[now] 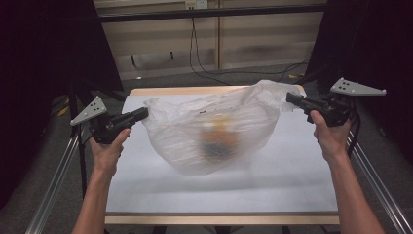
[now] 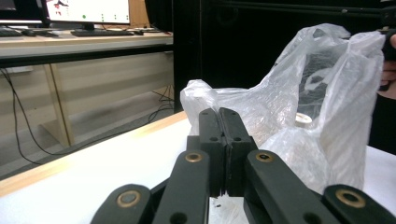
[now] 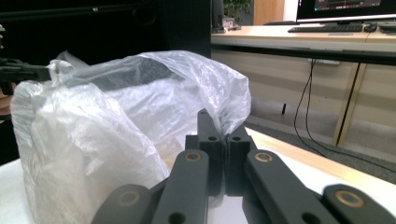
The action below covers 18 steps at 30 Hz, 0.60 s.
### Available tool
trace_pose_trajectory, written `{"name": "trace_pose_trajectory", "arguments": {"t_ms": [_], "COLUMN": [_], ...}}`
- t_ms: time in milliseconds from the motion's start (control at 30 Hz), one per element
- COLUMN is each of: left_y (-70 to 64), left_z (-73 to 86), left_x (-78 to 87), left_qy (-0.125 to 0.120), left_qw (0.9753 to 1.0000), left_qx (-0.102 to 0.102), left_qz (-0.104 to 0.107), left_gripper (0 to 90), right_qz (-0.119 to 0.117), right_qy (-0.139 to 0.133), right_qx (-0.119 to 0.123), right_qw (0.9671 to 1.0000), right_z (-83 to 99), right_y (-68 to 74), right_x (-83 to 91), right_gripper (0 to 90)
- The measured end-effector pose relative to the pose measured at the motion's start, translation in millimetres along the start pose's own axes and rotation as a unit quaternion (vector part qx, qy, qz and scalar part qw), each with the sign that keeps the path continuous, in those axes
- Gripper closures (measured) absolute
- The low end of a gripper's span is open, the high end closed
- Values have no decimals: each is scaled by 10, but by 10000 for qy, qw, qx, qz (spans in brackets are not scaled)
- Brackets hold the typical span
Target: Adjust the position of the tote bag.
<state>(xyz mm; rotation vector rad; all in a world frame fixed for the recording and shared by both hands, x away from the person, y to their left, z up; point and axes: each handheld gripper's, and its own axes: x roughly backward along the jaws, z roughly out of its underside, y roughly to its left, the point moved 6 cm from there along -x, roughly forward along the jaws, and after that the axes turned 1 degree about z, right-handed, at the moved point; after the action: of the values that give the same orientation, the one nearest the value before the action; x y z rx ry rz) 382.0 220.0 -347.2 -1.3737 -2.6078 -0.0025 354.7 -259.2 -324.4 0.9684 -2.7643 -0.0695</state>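
A clear plastic bag (image 1: 214, 129) hangs stretched between both grippers over the white table (image 1: 219, 190). Something orange and dark lies blurred in its bottom. My left gripper (image 1: 144, 113) is shut on the bag's left rim; in the left gripper view its jaws (image 2: 219, 114) press together on the film of the bag (image 2: 299, 112). My right gripper (image 1: 288, 97) is shut on the bag's right rim. Its closed jaws (image 3: 219, 126) pinch a fold of the bag (image 3: 121, 121) in the right gripper view.
The table has a wooden edge (image 1: 221, 219) at front and back. Metal rails (image 1: 53, 180) run along both sides. Dark curtains stand left and right, and cables (image 1: 199, 58) trail on the floor behind. Desks with monitors (image 2: 88, 11) are in the background.
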Motion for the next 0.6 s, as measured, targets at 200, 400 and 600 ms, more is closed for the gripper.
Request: {"name": "trace_pose_trajectory", "arguments": {"t_ms": [200, 400, 600], "left_y": [83, 117, 99], "left_z": [165, 293, 366], "left_x": [-41, -113, -148], "left_qy": [242, 448, 621], "left_qw": [9996, 9990, 9980], "left_qx": [58, 16, -42], "left_qz": [-94, -31, 67], "left_gripper": [894, 894, 894], "right_qz": [-12, -23, -67], "right_qy": [120, 304, 391], "right_qx": [-29, -84, -133], "right_qw": [9999, 9995, 9991], "right_z": [133, 283, 444], "right_y": [-8, -17, -32], "right_x": [-59, -154, -189], "right_gripper": [889, 889, 889]}}
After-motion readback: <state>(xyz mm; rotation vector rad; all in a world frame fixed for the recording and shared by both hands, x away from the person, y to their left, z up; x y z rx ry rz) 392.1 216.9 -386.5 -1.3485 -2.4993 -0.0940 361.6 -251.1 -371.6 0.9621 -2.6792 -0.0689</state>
